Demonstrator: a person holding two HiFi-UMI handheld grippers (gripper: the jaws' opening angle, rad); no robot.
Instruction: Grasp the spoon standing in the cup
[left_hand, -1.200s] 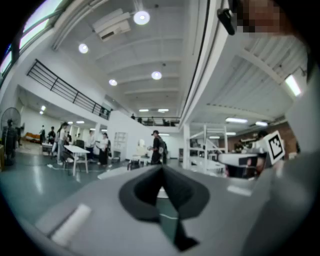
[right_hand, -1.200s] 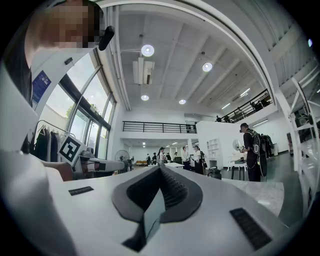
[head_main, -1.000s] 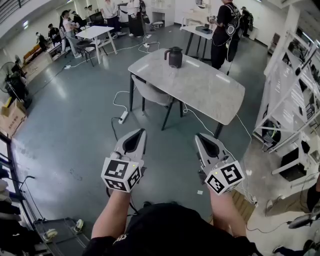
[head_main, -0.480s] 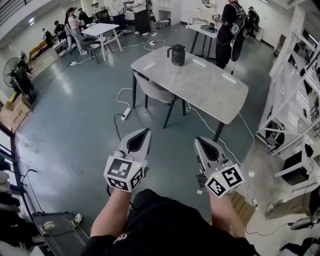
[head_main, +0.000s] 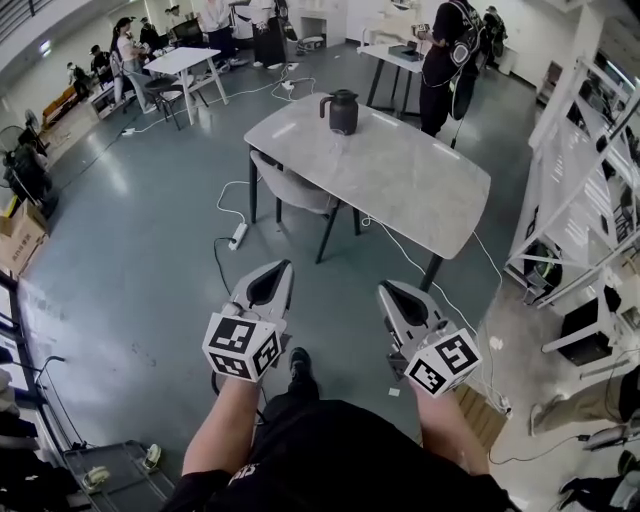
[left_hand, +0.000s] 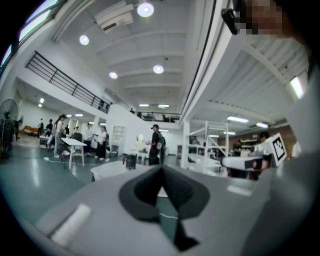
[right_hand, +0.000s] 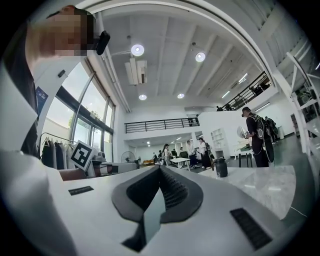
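Note:
A pale marble table (head_main: 400, 185) stands ahead across the floor, with a black jug (head_main: 342, 112) near its far left corner. I cannot make out a cup or a spoon on it at this distance. My left gripper (head_main: 281, 268) and right gripper (head_main: 385, 288) are held side by side low in the head view, well short of the table. Both are shut, jaws meeting at the tips with nothing between them. The jug (right_hand: 220, 167) and the table top (right_hand: 272, 185) also show in the right gripper view, and the jug (left_hand: 130, 161) shows small in the left gripper view.
A grey chair (head_main: 290, 185) is tucked under the table's near left side. A power strip (head_main: 238, 236) and cables lie on the floor. White shelving (head_main: 585, 190) lines the right. A person (head_main: 445, 55) stands at a farther table; others gather at the back left.
The view has shifted, so the table and jug now sit a little further left. A shoe now shows on the floor between the grippers. Both grippers stay shut and side by side.

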